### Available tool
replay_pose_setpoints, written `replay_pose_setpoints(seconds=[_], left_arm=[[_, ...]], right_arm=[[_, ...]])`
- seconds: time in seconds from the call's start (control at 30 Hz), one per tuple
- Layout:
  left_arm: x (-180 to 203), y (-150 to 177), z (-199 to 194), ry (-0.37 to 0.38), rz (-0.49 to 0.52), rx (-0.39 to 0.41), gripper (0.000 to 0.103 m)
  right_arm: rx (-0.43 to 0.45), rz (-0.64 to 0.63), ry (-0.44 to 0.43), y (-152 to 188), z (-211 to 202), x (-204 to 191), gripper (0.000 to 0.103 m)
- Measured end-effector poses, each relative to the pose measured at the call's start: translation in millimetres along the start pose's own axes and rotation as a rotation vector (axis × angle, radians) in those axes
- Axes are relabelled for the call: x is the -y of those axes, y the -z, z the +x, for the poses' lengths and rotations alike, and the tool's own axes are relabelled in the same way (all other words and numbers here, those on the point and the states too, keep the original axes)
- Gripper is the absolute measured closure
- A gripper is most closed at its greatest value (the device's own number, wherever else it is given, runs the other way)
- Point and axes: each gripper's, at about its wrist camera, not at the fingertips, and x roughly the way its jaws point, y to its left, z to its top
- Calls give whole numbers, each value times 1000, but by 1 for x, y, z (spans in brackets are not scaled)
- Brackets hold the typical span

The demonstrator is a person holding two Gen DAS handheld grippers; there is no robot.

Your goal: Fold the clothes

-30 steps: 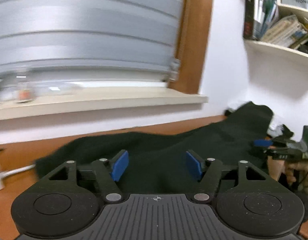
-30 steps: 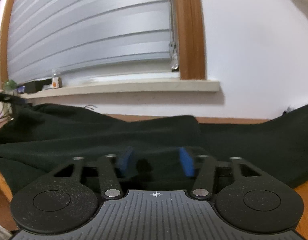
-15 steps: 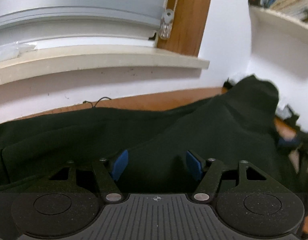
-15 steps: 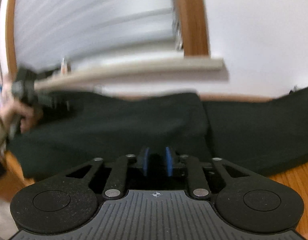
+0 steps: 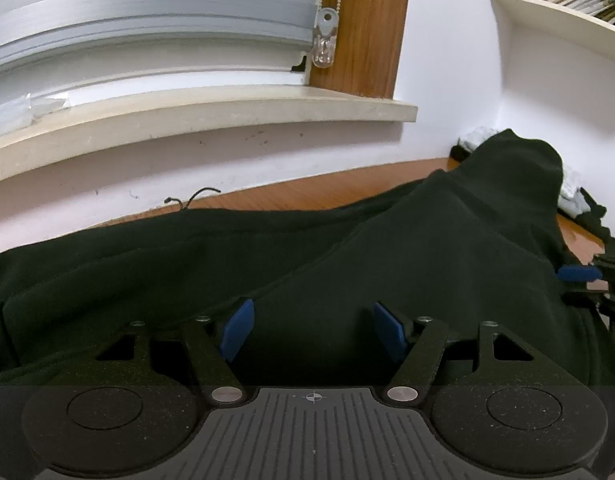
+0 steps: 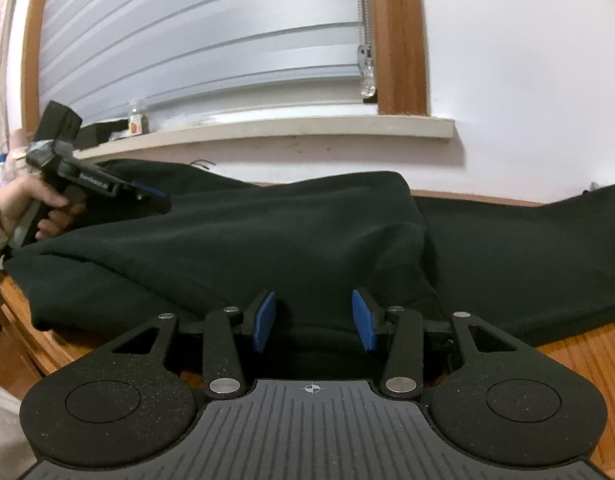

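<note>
the left gripper (image 5: 313, 330) has come down and in over the black garment (image 5: 347, 264) since a second ago: the window blind filled the top half of its view then, and now the sill (image 5: 227, 120) sits high and dark cloth fills the lower half. its blue pads (image 5: 237, 330) stand wide apart as before, with cloth lying under and between them but neither pad pressing on it. the right gripper (image 6: 313, 320) has barely moved. half a second ago its pads were nearly together; its jaws have just been opening, and they now stand apart with a raised fold of the garment between them, free of both pads as far as the dark cloth lets one tell.

the garment lies spread on the wooden table (image 6: 579, 360), its long axis running along the back edge under the sill, from the left end to the right. in the right wrist view one folded layer (image 6: 267, 240) lies over the left part and ends in a rounded edge near the middle; a flatter stretch runs on toward the right edge. in the left wrist view the far right end humps up against the wall corner by the bookshelf (image 5: 567, 8). a hand (image 6: 31, 208) holds the left gripper at the table's left end, over the cloth.
</note>
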Motion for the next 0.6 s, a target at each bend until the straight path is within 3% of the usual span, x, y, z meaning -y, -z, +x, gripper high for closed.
replay_pose_setpoints(seconds=[0.33,0.43,0.47,0.53,0.57,0.6], left_arm=[[-9,7,-10,26,30,-17,31],[-3,7,-8,8,60,-20,30],[-3,7,-9,6,64,-20,30],[-3,7,-9,7,65,-19,30],[-3,7,-9,8,64,-19,29],[-4,7,-9,9,63,-19,29]], right_arm=[[-23,-11,-25,-11,-4,-10,59],[81,20,20,-18,-13,-5,60],[73,30,33,-17,-10,-1,60],[54,49,59,-17,-2,7,63],[44,50,56,-15,-2,10,72],[34,51,52,-13,-2,13,73]])
